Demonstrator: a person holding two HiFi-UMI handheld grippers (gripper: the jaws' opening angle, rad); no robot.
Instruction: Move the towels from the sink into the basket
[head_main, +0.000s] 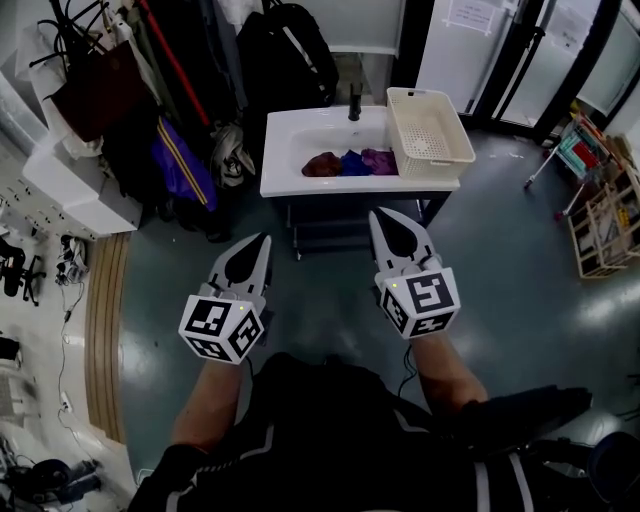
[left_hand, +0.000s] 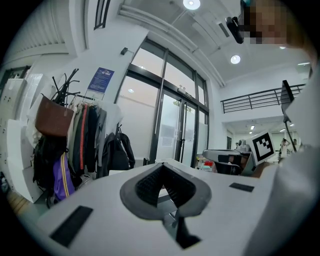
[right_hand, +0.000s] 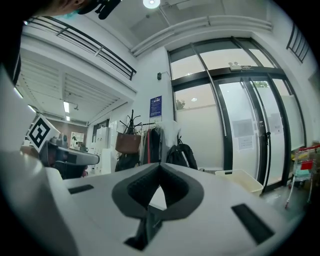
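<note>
Glossy grey-green floor (head_main: 320, 295) right underfoot, plenty of it before any furniture. Closest in: left gripper (head_main: 259, 244) and right gripper (head_main: 384, 221), side by side, both aimed ahead at the white sink (head_main: 288, 137) and well short of it.

Further on, down in the basin: three towels bunched in a row and touching. That's a dark red towel (head_main: 321, 165), a blue towel (head_main: 355, 163) and a purple towel (head_main: 380, 160), the purple one nearest the basket. Cream mesh basket (head_main: 432, 157) parked on the sink's right end, just beside the towels, looks empty. Black faucet (head_main: 355, 103) behind the basin. Beyond that, coats and bags (head_main: 150, 120) on a rack to the left, a black backpack (head_main: 285, 50) by the wall, glass doors (head_main: 500, 45) at the back right.

Stuff that could go sideways, just guessing from here: grabbing one towel and dragging a neighbour along with it, bunched that tight, then losing the extra over the rim onto the floor. Could also shove the basket off its perch with a careless swing, light-looking and sitting right at the counter's end. Faucet close enough to clip on the reach in, too.

Jaws: fully together on both grippers, tips meeting, nothing pinched between them in either gripper view. Need opening before any grab. Not a single towel moved yet, by the look of it.
</note>
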